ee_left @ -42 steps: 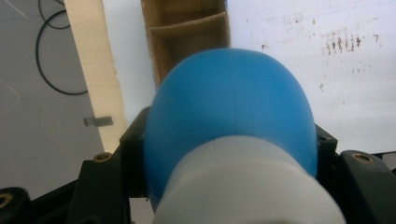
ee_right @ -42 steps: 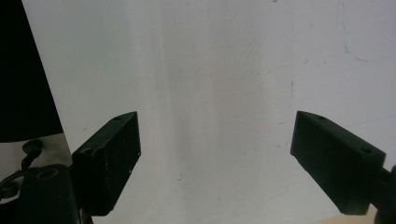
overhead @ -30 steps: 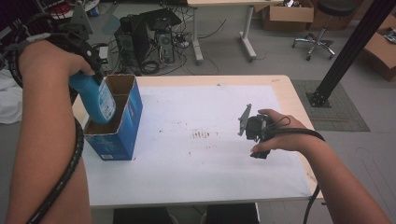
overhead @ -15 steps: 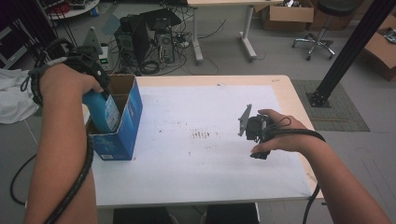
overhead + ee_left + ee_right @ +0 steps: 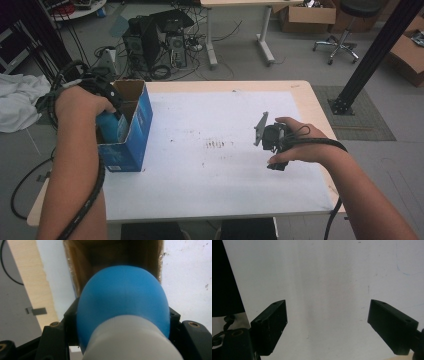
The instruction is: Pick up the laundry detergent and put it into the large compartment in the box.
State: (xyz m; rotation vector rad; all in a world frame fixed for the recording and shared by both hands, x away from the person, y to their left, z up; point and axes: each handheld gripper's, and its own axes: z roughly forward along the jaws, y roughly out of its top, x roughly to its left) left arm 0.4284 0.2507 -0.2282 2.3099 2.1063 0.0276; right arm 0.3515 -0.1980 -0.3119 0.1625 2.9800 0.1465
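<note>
Bottle: a blue bottle (image 5: 122, 302) with a white cap end, held base-first over the open top of the box, partly down inside it in the high view (image 5: 114, 127).
Box: a blue carton (image 5: 131, 131) with a brown inside, upright near the counter's left edge, its top open; it looks set there to take the bottle.
Left gripper: (image 5: 102, 92) poised above the box, its fingers closed on the bottle near the cap, one on each side. Holding it at that end lets the body go in first, by the look of it.
Right gripper: (image 5: 272, 139) low over the counter's right half, well apart from the box; its fingers (image 5: 272, 322) stand wide and hold nothing, seemingly waiting.
Counter: a white sheet (image 5: 225, 175) over pale wood, faintly stained at the middle.
</note>
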